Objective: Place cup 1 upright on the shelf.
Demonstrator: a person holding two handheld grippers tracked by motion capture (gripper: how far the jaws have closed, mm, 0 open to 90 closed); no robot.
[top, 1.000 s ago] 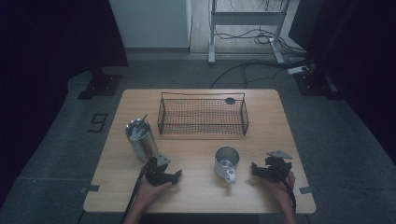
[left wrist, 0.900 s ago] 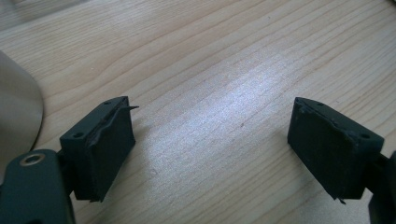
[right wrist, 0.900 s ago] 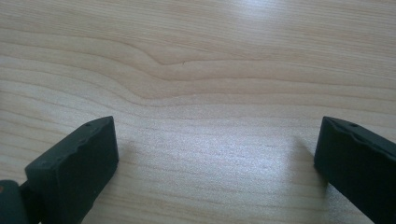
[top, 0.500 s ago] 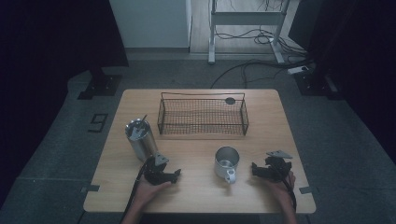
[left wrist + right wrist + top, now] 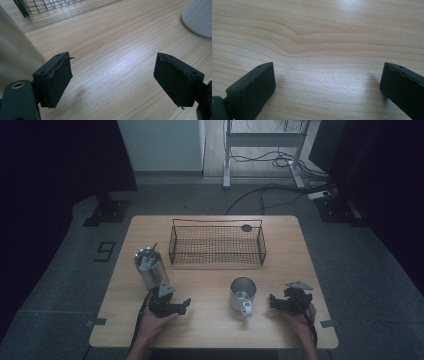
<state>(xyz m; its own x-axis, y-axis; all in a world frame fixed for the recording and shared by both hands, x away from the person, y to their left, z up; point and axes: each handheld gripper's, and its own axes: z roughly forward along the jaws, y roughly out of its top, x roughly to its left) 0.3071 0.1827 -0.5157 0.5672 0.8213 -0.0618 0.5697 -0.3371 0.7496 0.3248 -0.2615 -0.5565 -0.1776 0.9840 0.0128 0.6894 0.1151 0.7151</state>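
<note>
Lifting left hand-held gripper [image 5: 181, 305] slightly since

Left gripper [image 5: 186, 304]: black body, grey three-cornered plate on top at 12 o'clock, black cable trailing along the forearm toward 6 o'clock. Pads [image 5: 60, 75] flat, matte black, with small screw holes; brass-ringed hole at the base. Right gripper [image 5: 272, 301]: same build. Forearms bare.

Steel tumbler [image 5: 150, 267] upright front-left; metal mug [image 5: 242, 294] upright, handle toward person
</note>
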